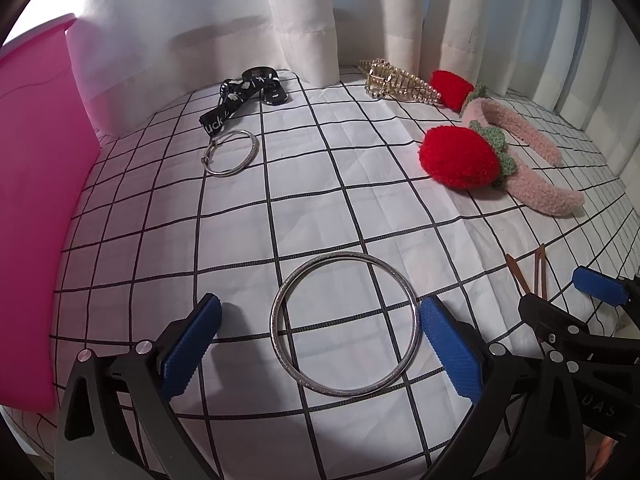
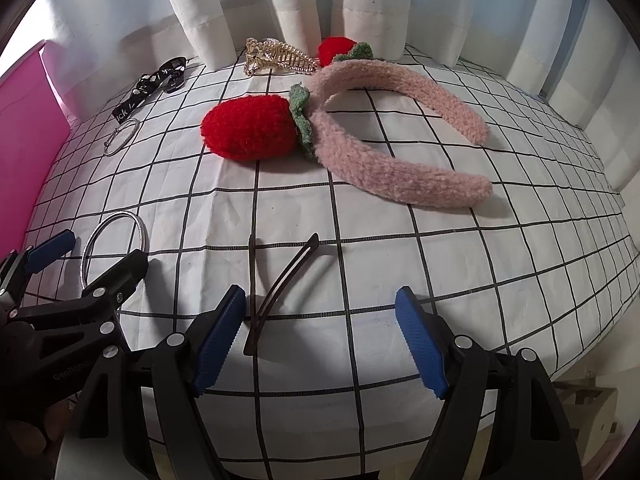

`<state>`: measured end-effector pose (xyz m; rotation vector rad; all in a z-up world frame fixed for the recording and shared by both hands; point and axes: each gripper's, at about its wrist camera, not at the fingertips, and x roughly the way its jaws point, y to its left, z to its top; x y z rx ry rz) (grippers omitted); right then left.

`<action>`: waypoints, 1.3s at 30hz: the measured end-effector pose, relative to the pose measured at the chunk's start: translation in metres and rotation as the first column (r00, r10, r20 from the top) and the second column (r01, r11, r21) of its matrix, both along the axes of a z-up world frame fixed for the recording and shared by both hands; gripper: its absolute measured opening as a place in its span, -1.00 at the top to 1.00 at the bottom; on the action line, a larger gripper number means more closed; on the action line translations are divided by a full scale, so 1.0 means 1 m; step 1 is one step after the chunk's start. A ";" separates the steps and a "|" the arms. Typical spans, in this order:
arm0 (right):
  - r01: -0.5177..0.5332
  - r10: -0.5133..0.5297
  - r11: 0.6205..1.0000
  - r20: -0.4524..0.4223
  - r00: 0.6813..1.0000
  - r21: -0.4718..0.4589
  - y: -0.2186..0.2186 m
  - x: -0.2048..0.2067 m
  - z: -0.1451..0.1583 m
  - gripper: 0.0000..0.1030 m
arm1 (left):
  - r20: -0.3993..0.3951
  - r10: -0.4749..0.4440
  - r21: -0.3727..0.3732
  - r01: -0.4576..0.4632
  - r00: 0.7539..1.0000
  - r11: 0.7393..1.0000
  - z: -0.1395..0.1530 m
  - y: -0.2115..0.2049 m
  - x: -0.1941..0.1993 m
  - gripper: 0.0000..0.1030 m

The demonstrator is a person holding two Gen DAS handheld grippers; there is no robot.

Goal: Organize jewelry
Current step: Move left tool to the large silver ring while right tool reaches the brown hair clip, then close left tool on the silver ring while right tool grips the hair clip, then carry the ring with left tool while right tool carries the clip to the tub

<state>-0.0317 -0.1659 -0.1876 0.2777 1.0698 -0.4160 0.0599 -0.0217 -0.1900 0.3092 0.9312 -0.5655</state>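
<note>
With both sets of tongs standing apart and empty, the left tongs [image 1: 320,332] are straddling the large bangle [image 1: 345,325] and the right tongs [image 2: 320,330] the hair clip [image 2: 280,284], while every piece is lying loose on the checked cloth [image 1: 360,208], so sorting appears barely begun.

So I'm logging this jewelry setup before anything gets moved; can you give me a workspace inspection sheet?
Surface: checked cloth, wrinkled.
Job's things: large bangle between the open left gripper fingers; small bangle; gold claw clip; strawberry headband; dark hair clip before the open right gripper; black strap.
Clutter: nothing seen.
Cables: nothing seen.
Surroundings: white curtain, pink panel.
</note>
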 end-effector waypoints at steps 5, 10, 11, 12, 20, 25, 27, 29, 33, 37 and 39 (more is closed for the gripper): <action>-0.010 0.010 1.000 0.000 1.000 0.008 0.000 0.001 0.001 -0.41 | -0.008 -0.010 0.003 0.010 1.000 1.000 0.001 0.001 -0.001 -0.83; -0.021 0.021 1.000 0.002 1.000 0.011 0.001 0.001 0.001 -0.37 | -0.003 -0.060 0.000 0.060 0.998 0.998 0.007 -0.003 -0.009 -0.38; -0.028 0.028 1.000 0.005 1.000 0.012 0.002 0.001 0.002 -0.31 | 0.001 -0.065 0.005 0.065 0.998 0.998 0.007 -0.004 -0.011 -0.38; -0.038 0.038 0.999 0.007 0.999 0.010 0.004 0.002 0.003 -0.22 | -0.001 -0.062 0.002 0.062 0.998 0.998 0.007 -0.004 -0.011 -0.38; -0.088 0.088 0.996 0.022 0.996 0.014 0.011 0.005 0.008 0.74 | -0.015 -0.056 -0.001 0.055 0.998 0.998 0.008 -0.001 -0.010 -0.37; -0.103 0.101 0.994 0.038 0.994 0.040 0.010 0.004 0.009 0.74 | -0.019 -0.041 -0.009 0.041 0.999 0.999 0.011 0.003 -0.008 -0.37; -0.113 0.111 0.993 0.046 0.993 0.042 0.012 0.004 0.011 0.75 | -0.018 -0.038 -0.013 0.038 0.999 0.999 0.013 0.003 -0.008 -0.37; -0.117 0.114 0.992 0.053 0.992 0.042 0.013 0.004 0.013 0.75 | -0.018 -0.037 -0.020 0.036 0.999 0.999 0.016 0.004 -0.007 -0.37; -0.117 0.114 0.992 0.065 0.991 0.041 0.013 0.005 0.019 0.75 | -0.010 -0.029 -0.035 0.028 1.000 0.999 0.023 0.005 -0.007 -0.37; -0.124 0.121 0.992 0.078 0.990 0.035 0.013 0.006 0.027 0.75 | -0.003 -0.020 -0.046 0.020 1.000 0.999 0.031 0.007 -0.007 -0.37; -0.129 0.126 0.991 0.086 0.988 0.031 0.012 0.006 0.033 0.75 | 0.002 -0.016 -0.053 0.016 1.000 0.998 0.037 0.009 -0.007 -0.37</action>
